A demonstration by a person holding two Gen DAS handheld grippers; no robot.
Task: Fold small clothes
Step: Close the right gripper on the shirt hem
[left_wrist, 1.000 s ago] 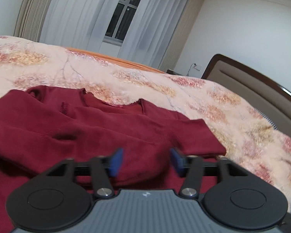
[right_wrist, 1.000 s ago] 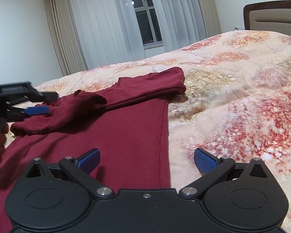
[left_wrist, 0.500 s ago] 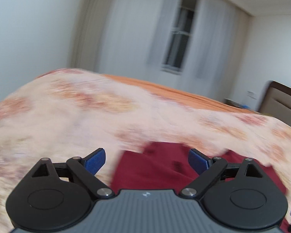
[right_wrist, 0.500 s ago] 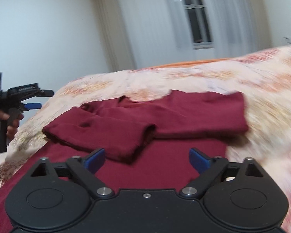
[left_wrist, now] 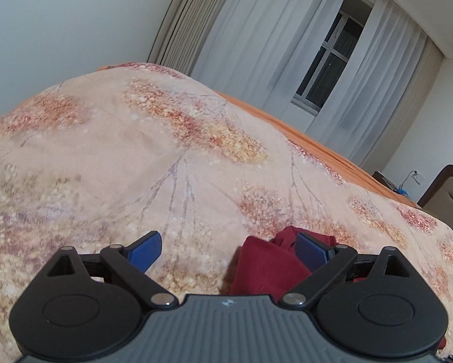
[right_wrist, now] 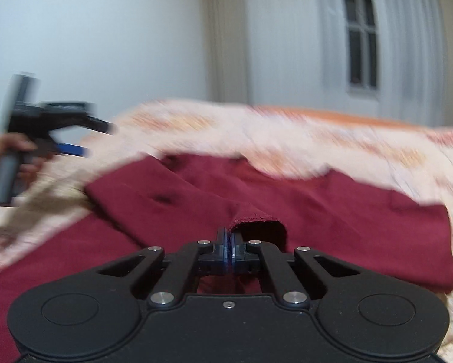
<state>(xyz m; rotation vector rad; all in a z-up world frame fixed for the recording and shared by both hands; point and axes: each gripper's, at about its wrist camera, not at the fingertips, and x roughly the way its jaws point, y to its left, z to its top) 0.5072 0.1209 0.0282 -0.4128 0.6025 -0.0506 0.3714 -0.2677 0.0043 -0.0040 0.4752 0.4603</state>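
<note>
A dark red long-sleeved top (right_wrist: pixel 332 211) lies spread on the flowered bed cover, one sleeve folded across its body. My right gripper (right_wrist: pixel 228 242) is shut, its pads pressed together at the cuff (right_wrist: pixel 256 220) of that folded sleeve; whether it pinches cloth is unclear. My left gripper (left_wrist: pixel 228 249) is open and empty, off the garment's left side; only a corner of the red top (left_wrist: pixel 265 269) shows by its right finger. The left gripper also shows in the right wrist view (right_wrist: pixel 72 139), held by a hand.
The flowered bed cover (left_wrist: pixel 165 157) fills the left view, with an orange sheet edge (left_wrist: pixel 317 145) behind. White curtains and a window (left_wrist: pixel 326 69) stand at the back. A brown headboard (left_wrist: pixel 447 193) is at far right.
The right gripper went from wide open to shut at the sleeve cuff. The left gripper swung left off the garment and opened wide.
</note>
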